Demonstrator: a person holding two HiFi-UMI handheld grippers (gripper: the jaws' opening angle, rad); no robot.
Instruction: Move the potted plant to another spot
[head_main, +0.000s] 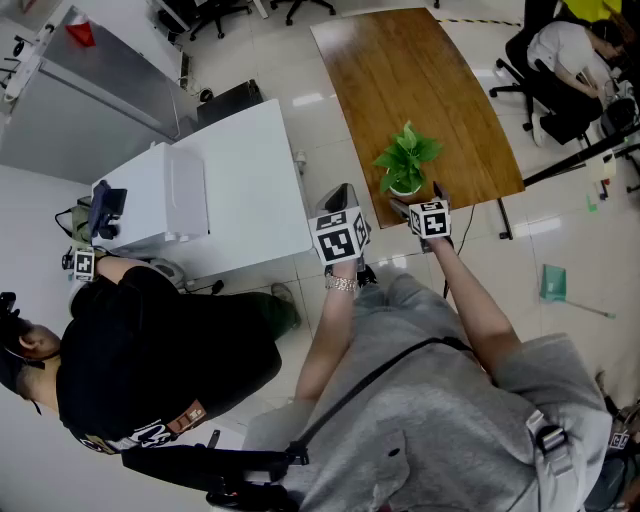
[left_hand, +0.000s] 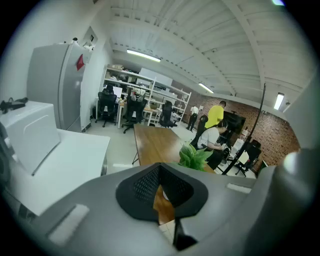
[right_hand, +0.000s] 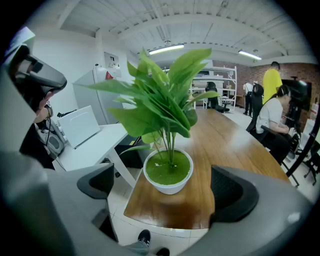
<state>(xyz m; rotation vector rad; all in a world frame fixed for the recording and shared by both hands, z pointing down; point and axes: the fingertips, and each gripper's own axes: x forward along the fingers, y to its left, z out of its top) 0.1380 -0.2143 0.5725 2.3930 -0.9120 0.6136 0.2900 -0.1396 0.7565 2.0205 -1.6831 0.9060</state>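
The potted plant (head_main: 406, 160), green leaves in a small white pot (right_hand: 168, 177), stands near the front corner of the brown wooden table (head_main: 420, 80). My right gripper (head_main: 418, 203) is just before the pot at the table's edge. Its jaws stand wide open in the right gripper view (right_hand: 166, 192), with the pot ahead between them and neither pad touching it. My left gripper (head_main: 340, 200) hangs over the floor left of the table. In its own view (left_hand: 161, 192) the pads meet with nothing held. The plant (left_hand: 194, 156) shows beyond them to the right.
A white table (head_main: 240, 170) carrying a white machine (head_main: 165, 195) stands to the left, with a seated person in black (head_main: 150, 360) beside it. Another person (head_main: 570, 50) sits at the far right near a black stand (head_main: 590, 155). A green dustpan (head_main: 553, 283) lies on the tiled floor.
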